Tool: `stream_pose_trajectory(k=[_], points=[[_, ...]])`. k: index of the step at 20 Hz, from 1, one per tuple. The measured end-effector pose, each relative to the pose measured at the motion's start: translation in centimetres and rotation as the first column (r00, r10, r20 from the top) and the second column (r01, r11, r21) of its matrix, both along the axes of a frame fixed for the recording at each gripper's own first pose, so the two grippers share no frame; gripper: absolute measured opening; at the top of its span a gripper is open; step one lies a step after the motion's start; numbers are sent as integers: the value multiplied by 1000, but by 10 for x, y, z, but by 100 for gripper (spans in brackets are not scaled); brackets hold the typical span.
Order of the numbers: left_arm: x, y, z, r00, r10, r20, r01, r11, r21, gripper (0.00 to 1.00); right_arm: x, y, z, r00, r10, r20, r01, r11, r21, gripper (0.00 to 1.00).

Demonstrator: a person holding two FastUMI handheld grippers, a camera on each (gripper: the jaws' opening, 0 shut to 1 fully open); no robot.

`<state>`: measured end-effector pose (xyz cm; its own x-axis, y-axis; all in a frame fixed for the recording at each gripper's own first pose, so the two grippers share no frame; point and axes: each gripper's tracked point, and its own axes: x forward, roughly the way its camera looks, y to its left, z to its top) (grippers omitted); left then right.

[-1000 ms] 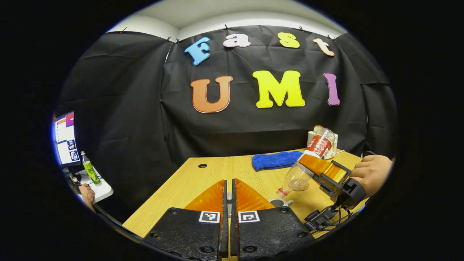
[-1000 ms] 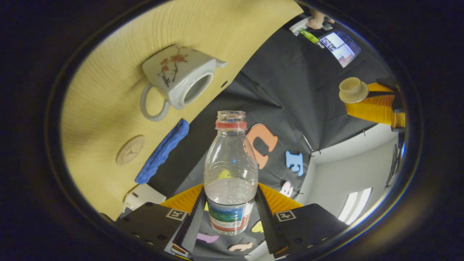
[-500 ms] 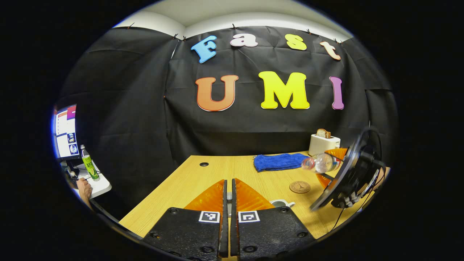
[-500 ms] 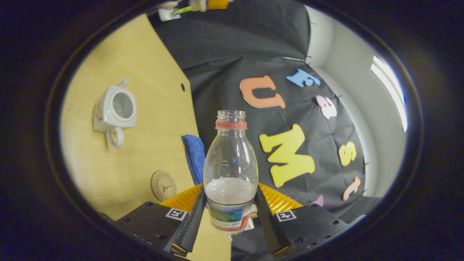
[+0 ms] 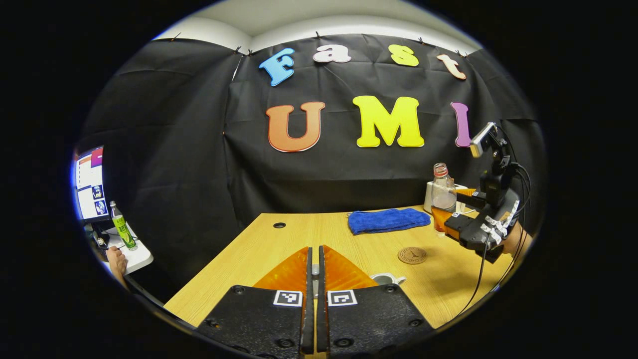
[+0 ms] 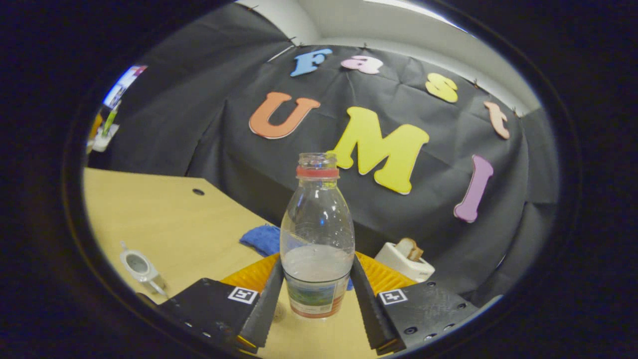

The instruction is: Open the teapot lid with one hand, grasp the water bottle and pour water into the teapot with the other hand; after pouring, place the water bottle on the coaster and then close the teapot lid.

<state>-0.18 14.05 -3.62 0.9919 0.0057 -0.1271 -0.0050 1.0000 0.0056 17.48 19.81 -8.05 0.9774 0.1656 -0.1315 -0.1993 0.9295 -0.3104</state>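
Note:
My right gripper (image 6: 317, 263) is shut on the clear water bottle (image 6: 317, 239), which stands upright and uncapped with a red neck ring and water low inside. In the left gripper view the bottle (image 5: 441, 192) and right gripper (image 5: 448, 207) hang at the right, above the table beyond the round brown coaster (image 5: 412, 255). The white teapot (image 6: 139, 267) sits open at the lower left; its rim (image 5: 384, 279) peeks out beside my left fingers. My left gripper (image 5: 313, 252) is shut on the teapot lid (image 5: 313, 269), of which a thin sliver shows between the fingers.
A blue cloth (image 5: 389, 220) lies at the back of the wooden table (image 5: 279, 249). A white toaster (image 6: 403, 259) with bread stands at the back right corner. Off the table's left, a monitor (image 5: 89, 182), a green bottle (image 5: 122, 232) and a person's hand (image 5: 117, 262).
The right gripper swung the bottle from tipped over the teapot back to upright and carried it right, away from the teapot. The left gripper stayed shut and nearly still.

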Motion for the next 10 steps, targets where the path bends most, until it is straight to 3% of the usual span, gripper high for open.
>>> stream_pose_trajectory(k=[2, 5, 10], points=[[3, 1, -2, 1000, 2, -4, -2, 1000, 0, 5, 13, 8, -16, 998, 9, -59, -2, 992, 124, 73], [3, 1, -6, 1000, -3, -11, 3, 1000, 0, 5, 29, 8, -41, 994, -18, -111, 33, 991, 133, 74], [9, 6, -13, 1000, 8, -30, -8, 1000, -16, 5, 31, 20, -68, 979, 23, -204, 39, 955, 293, 73]])
